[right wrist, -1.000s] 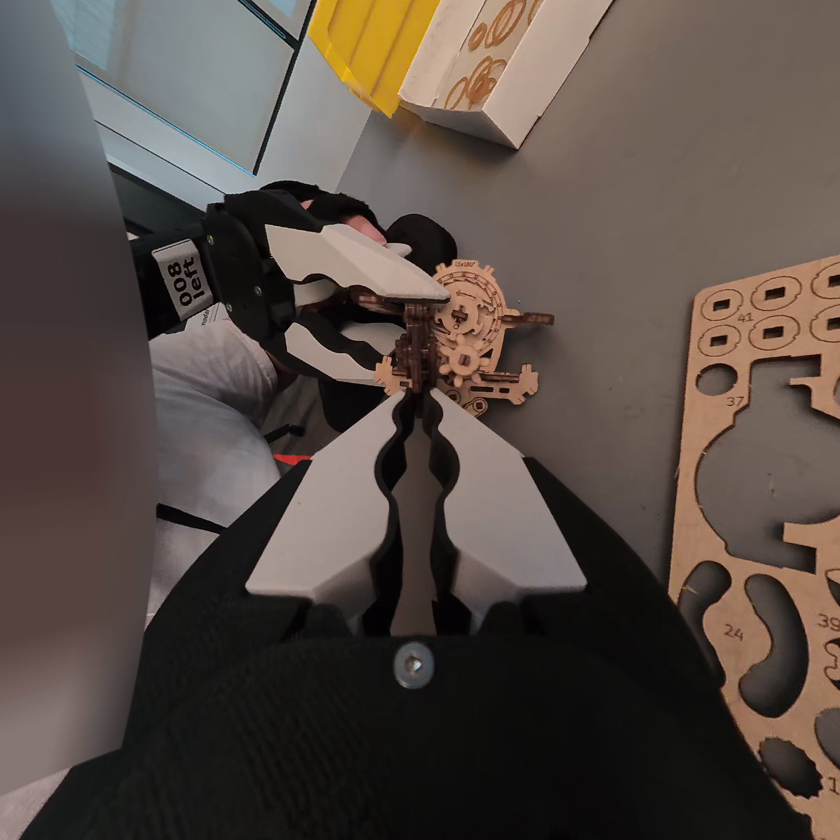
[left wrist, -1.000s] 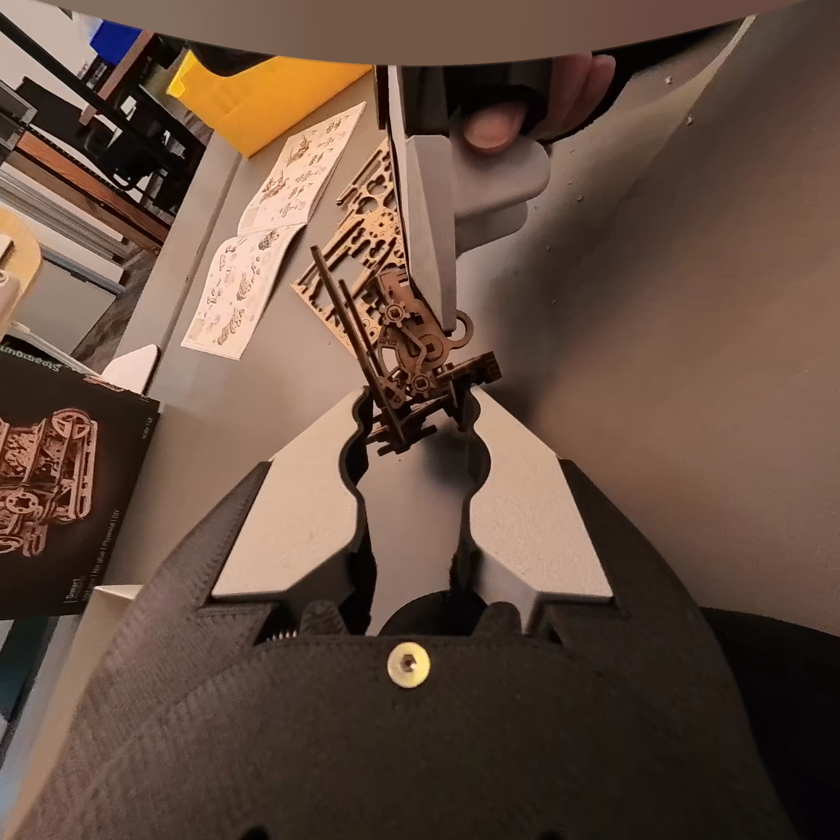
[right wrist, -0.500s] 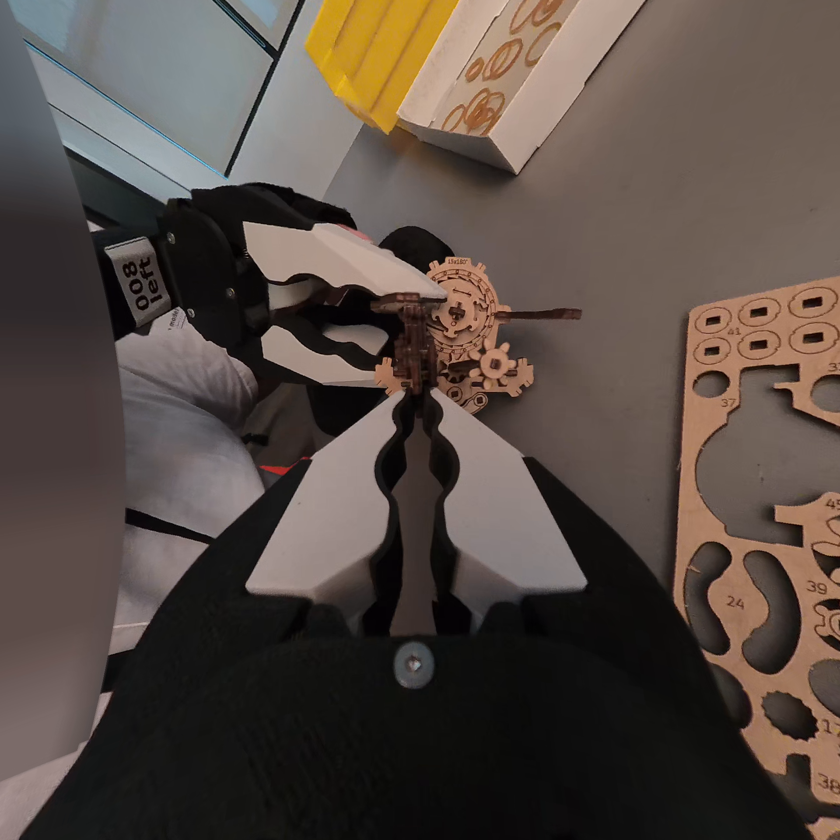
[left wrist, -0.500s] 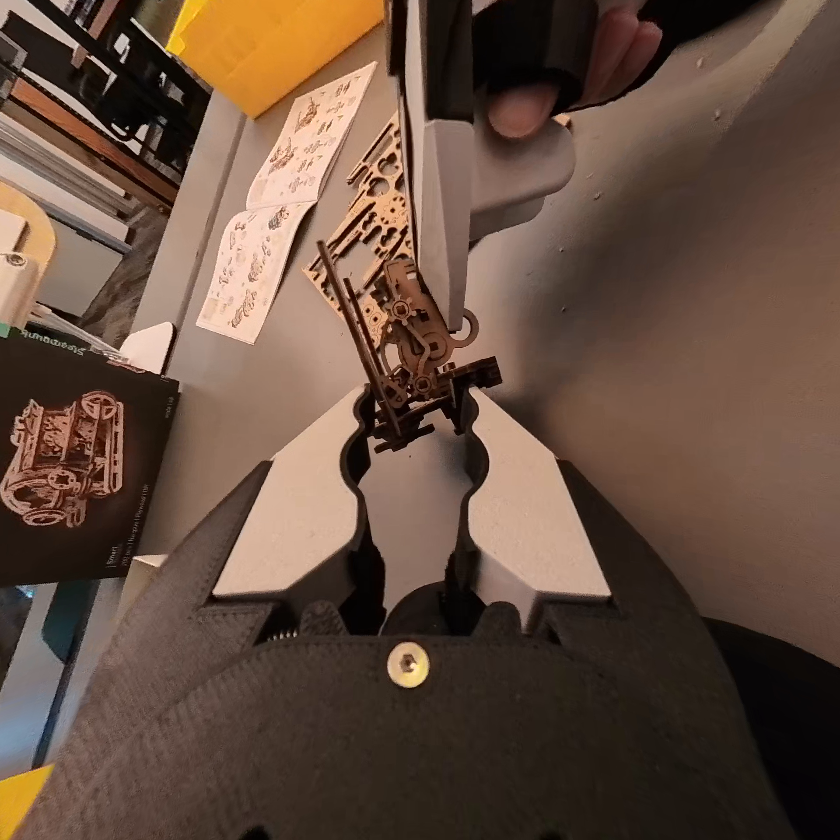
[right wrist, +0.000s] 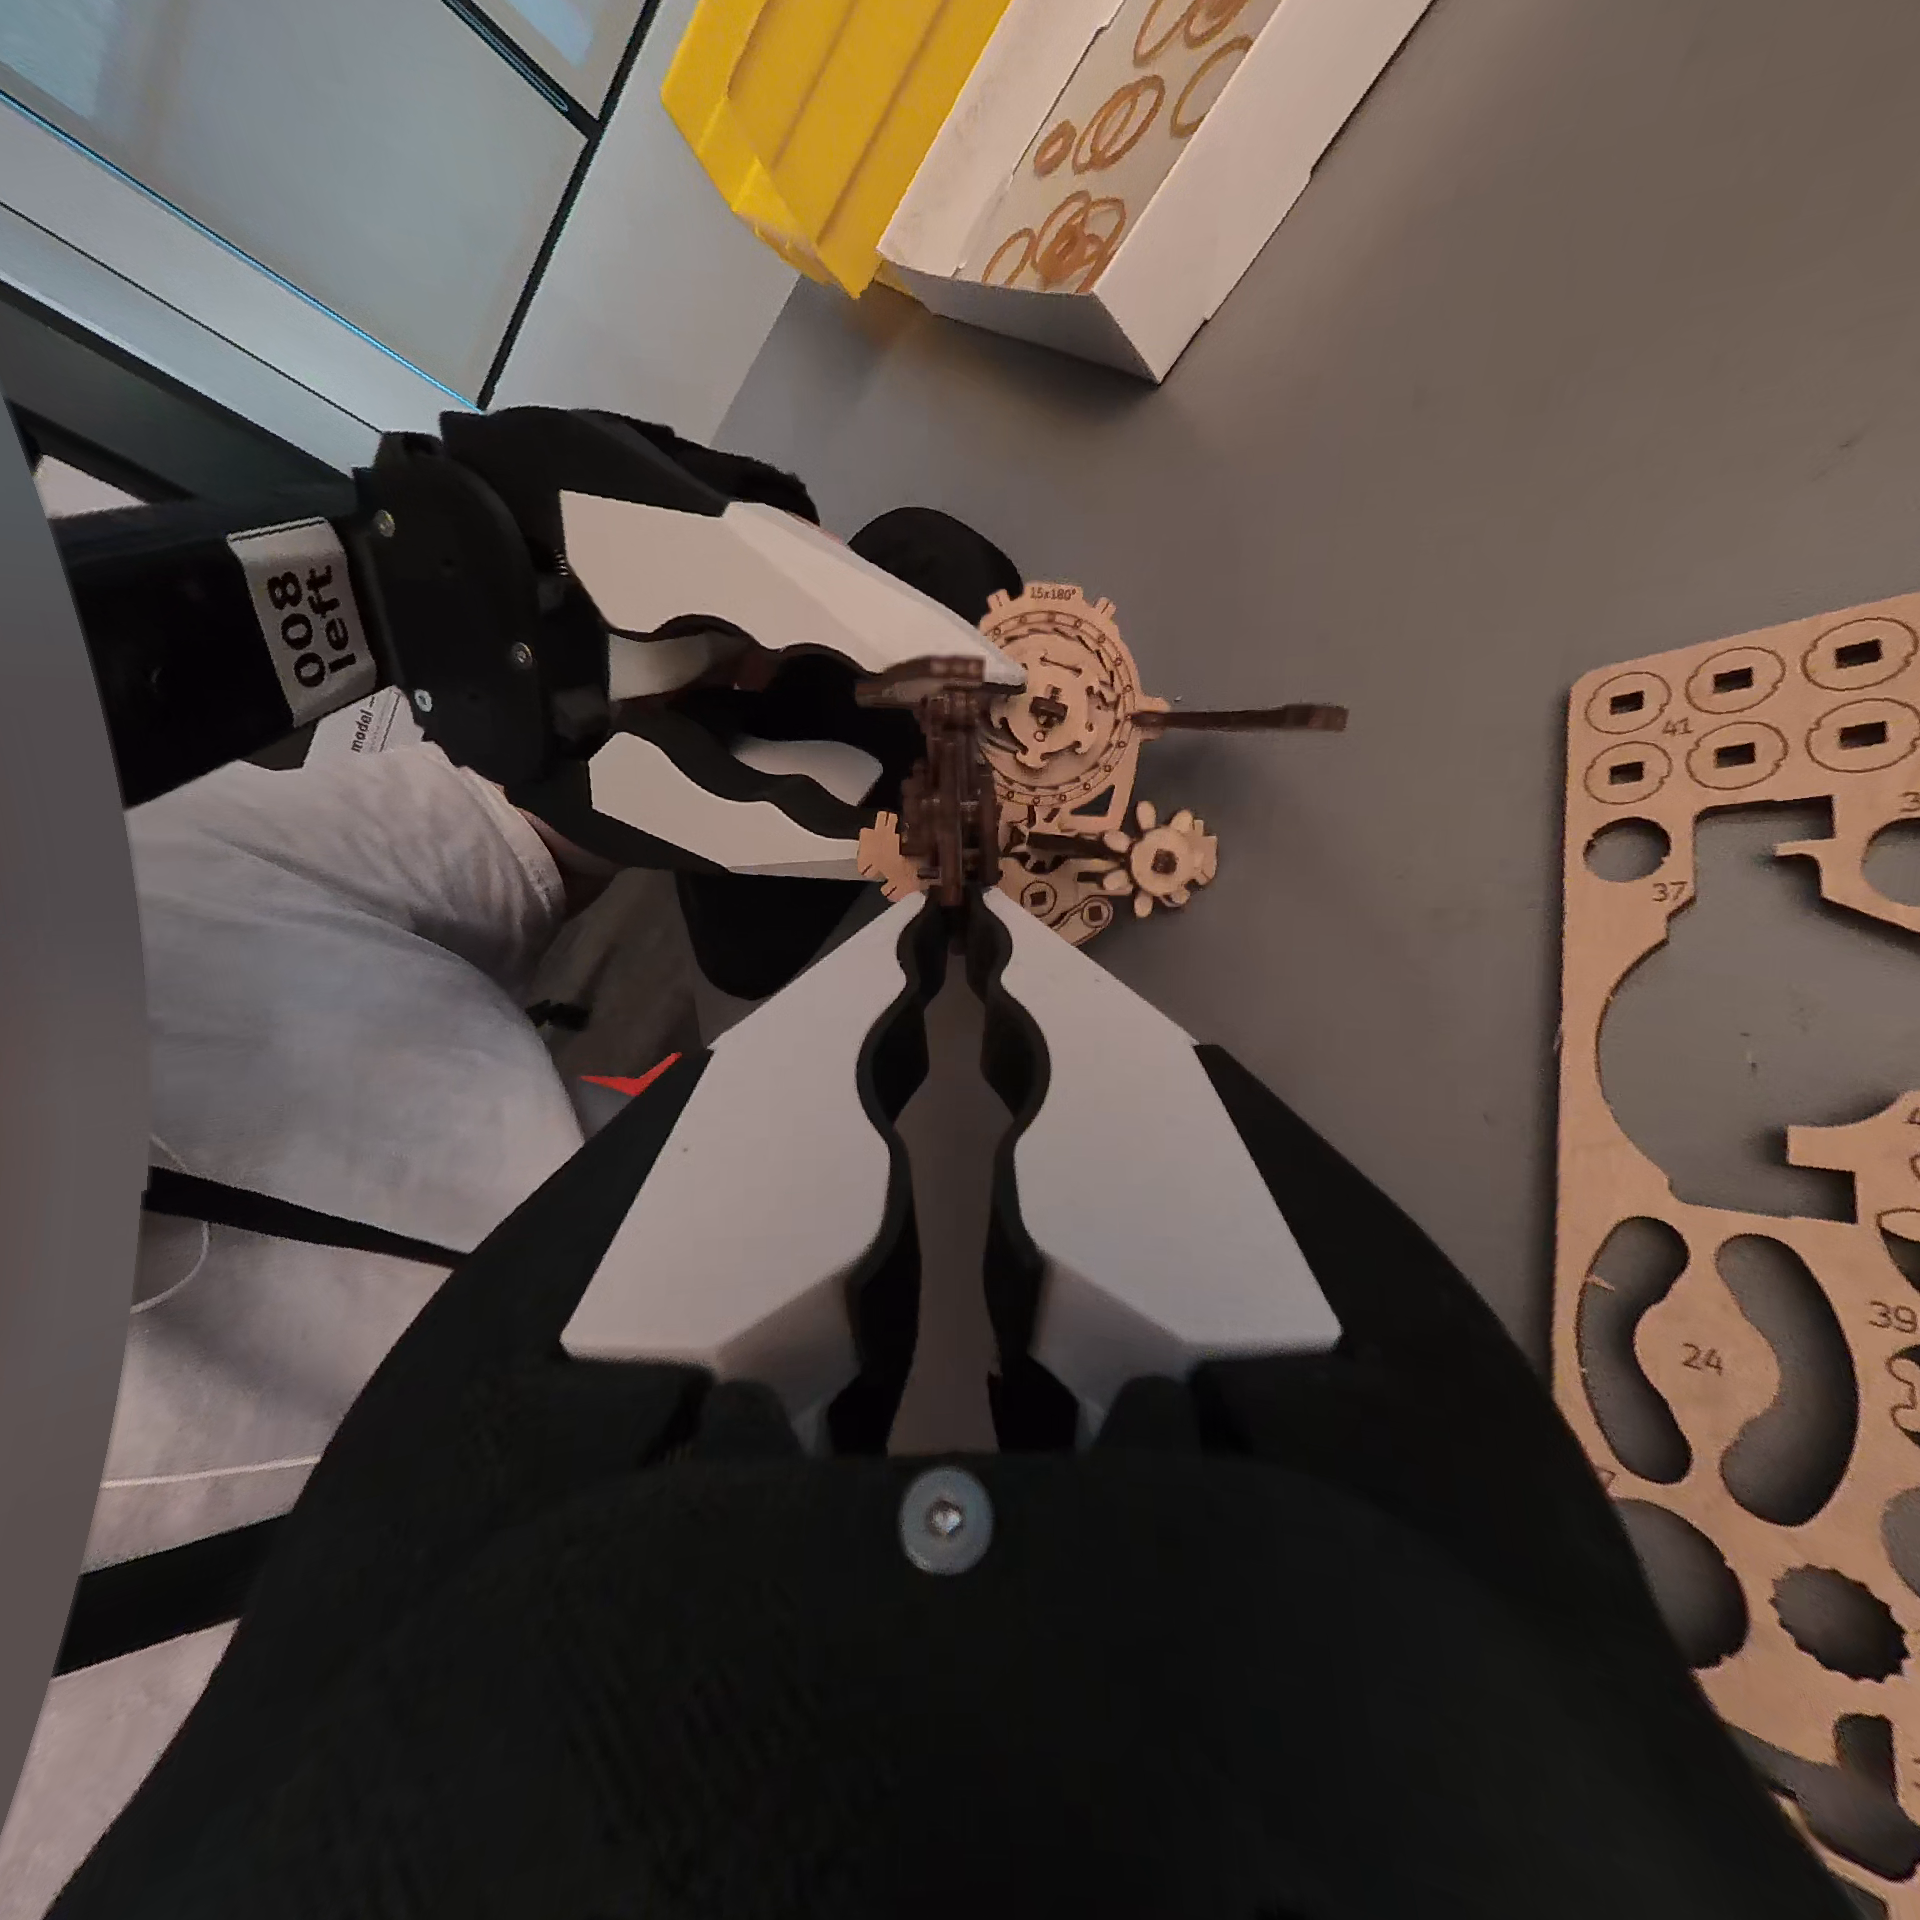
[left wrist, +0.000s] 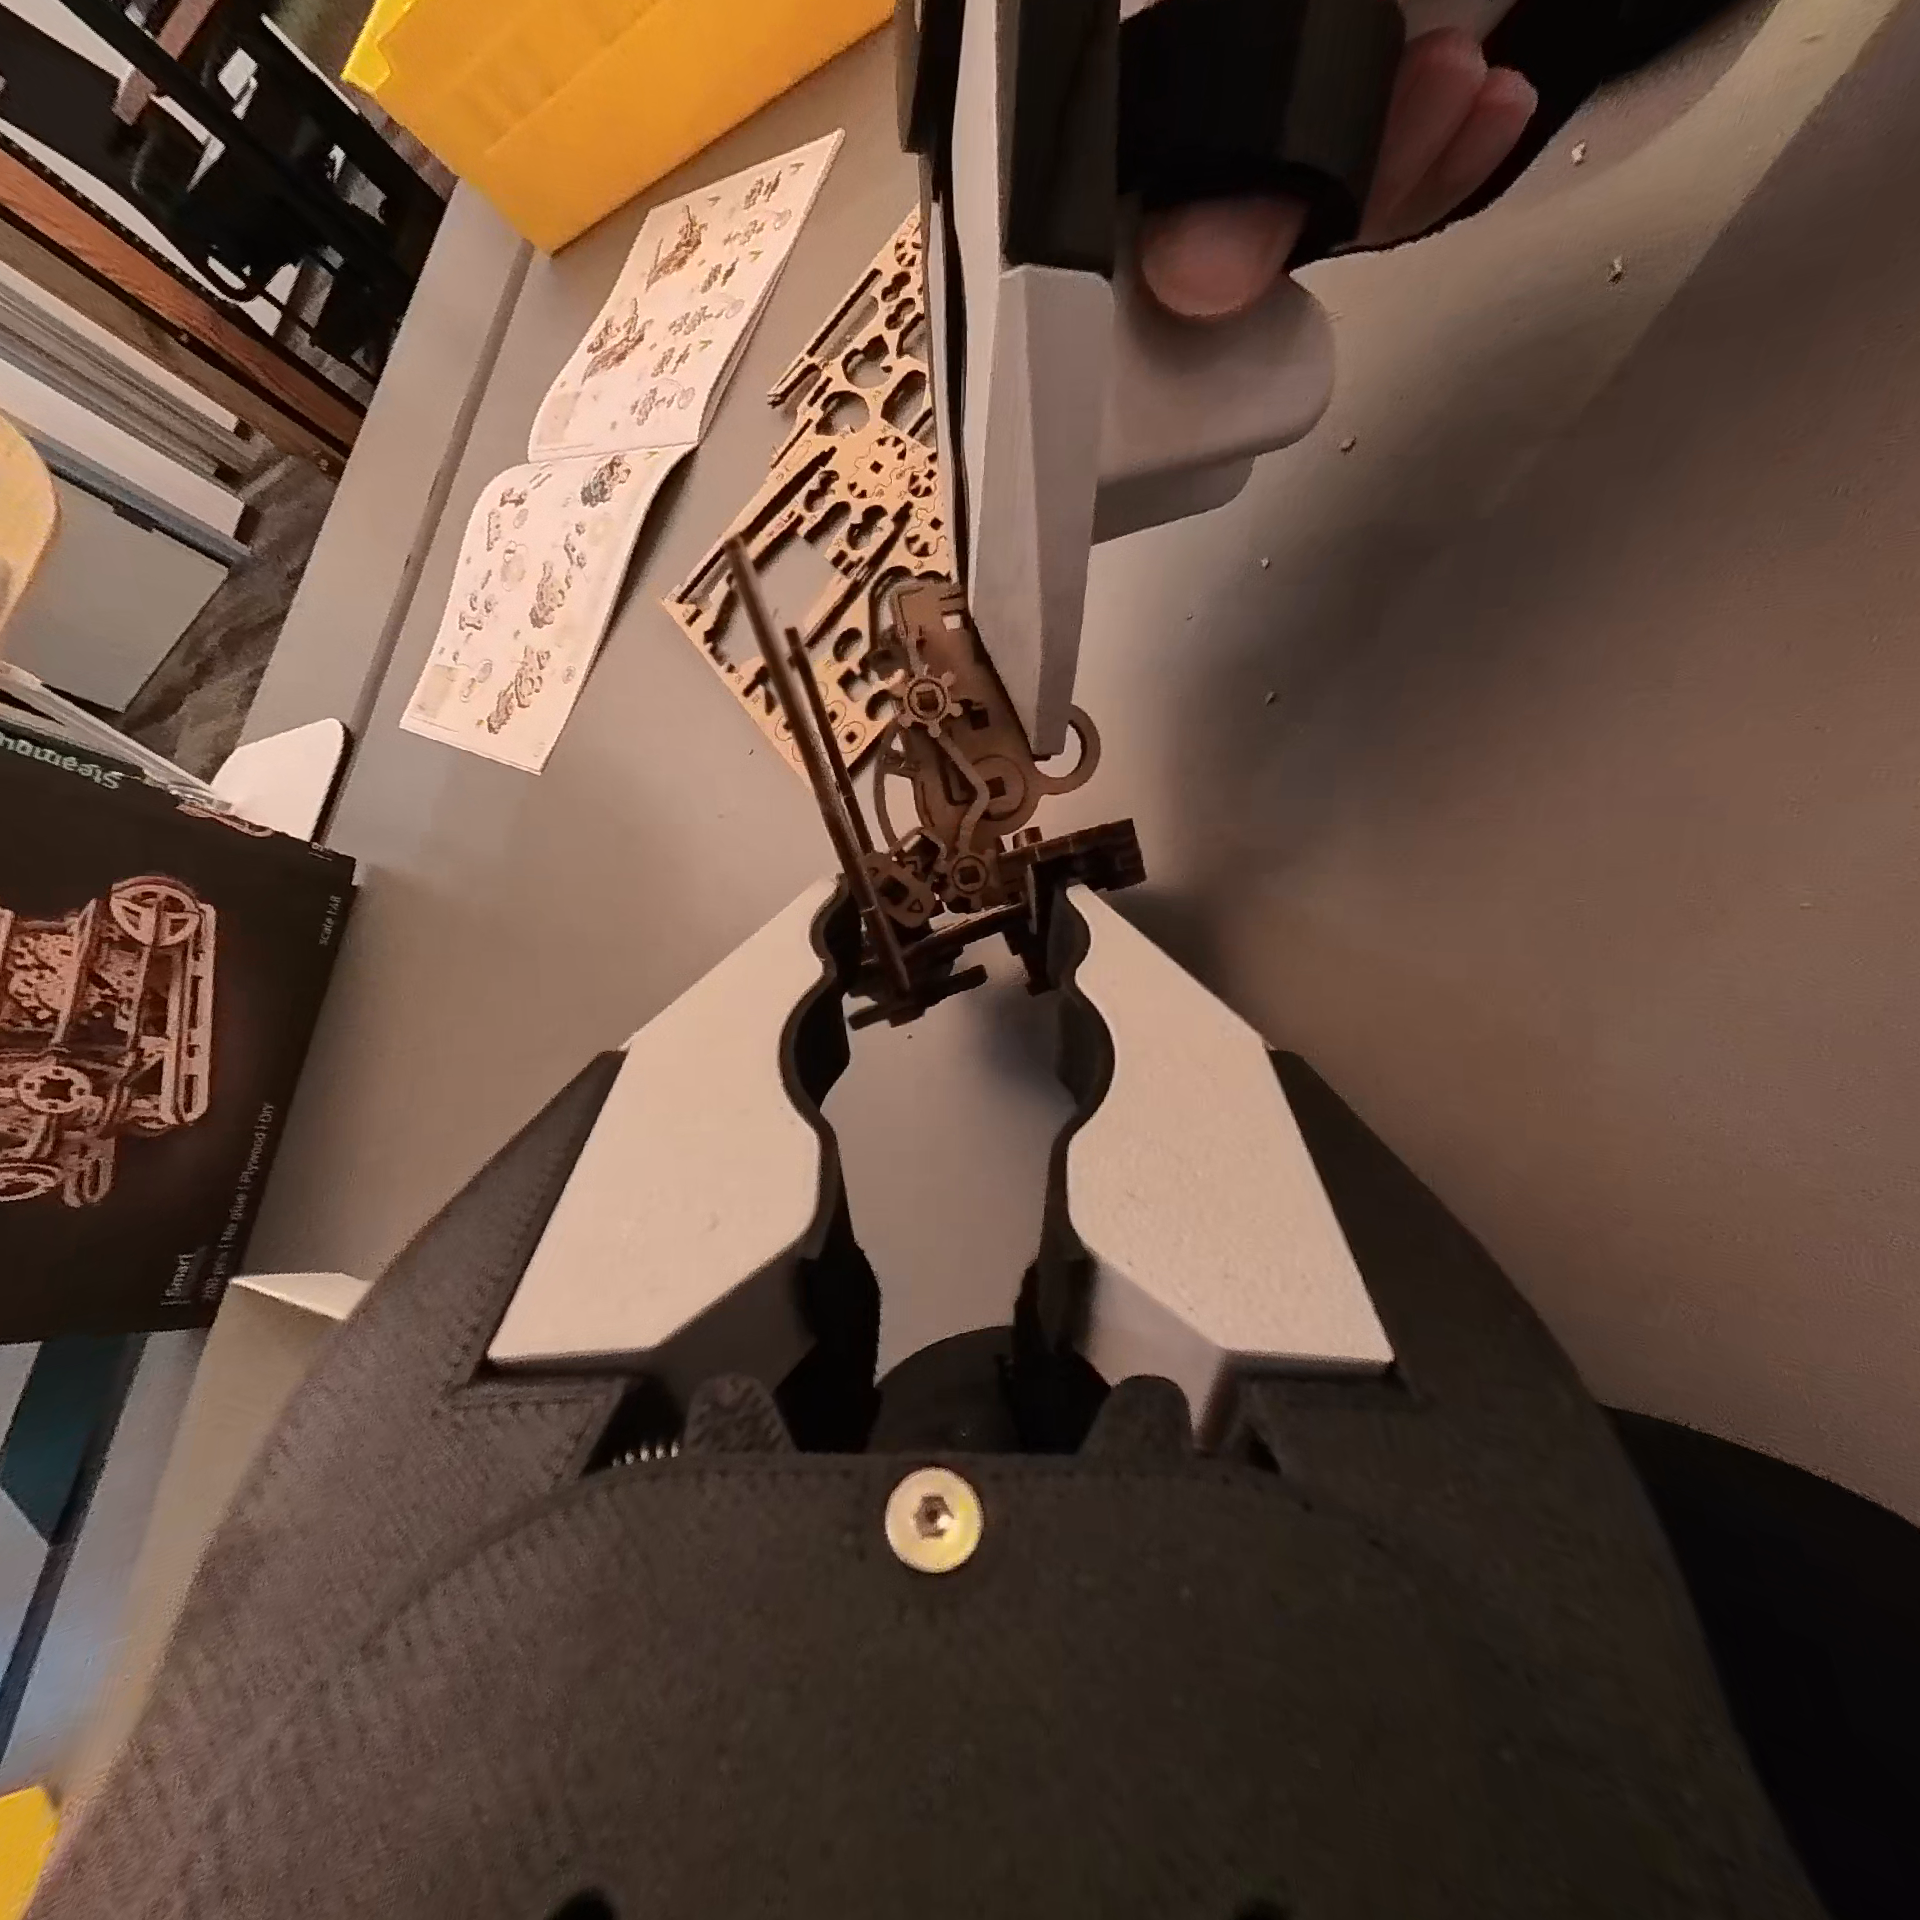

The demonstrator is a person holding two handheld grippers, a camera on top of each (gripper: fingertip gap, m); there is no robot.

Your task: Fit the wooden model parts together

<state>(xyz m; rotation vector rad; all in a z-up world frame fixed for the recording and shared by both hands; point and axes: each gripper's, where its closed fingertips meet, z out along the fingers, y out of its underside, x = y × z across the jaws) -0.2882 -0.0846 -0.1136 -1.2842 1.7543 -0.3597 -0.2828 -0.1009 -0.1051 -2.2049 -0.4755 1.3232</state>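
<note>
A small dark wooden model assembly of plates, gears and two thin rods is held in the air between both grippers. My left gripper is shut on its lower frame. My right gripper is shut on its edge; in the left wrist view it comes down from above. In the right wrist view the assembly stands edge-on, with the left gripper coming in from the left. A second, paler wooden sub-assembly with a dial plate and gear lies on the grey table behind it.
A punched-out plywood sheet lies at the right; another sheet and an open instruction booklet lie farther off. A yellow bin, a white tray and the black kit box line the table edges. My two grippers' fingertips are within a few centimetres of each other.
Both grippers keep their hold on the assembly. The pair has shifted slightly, the right gripper rising higher in the left wrist view, and the table pieces slid in the right wrist view.
</note>
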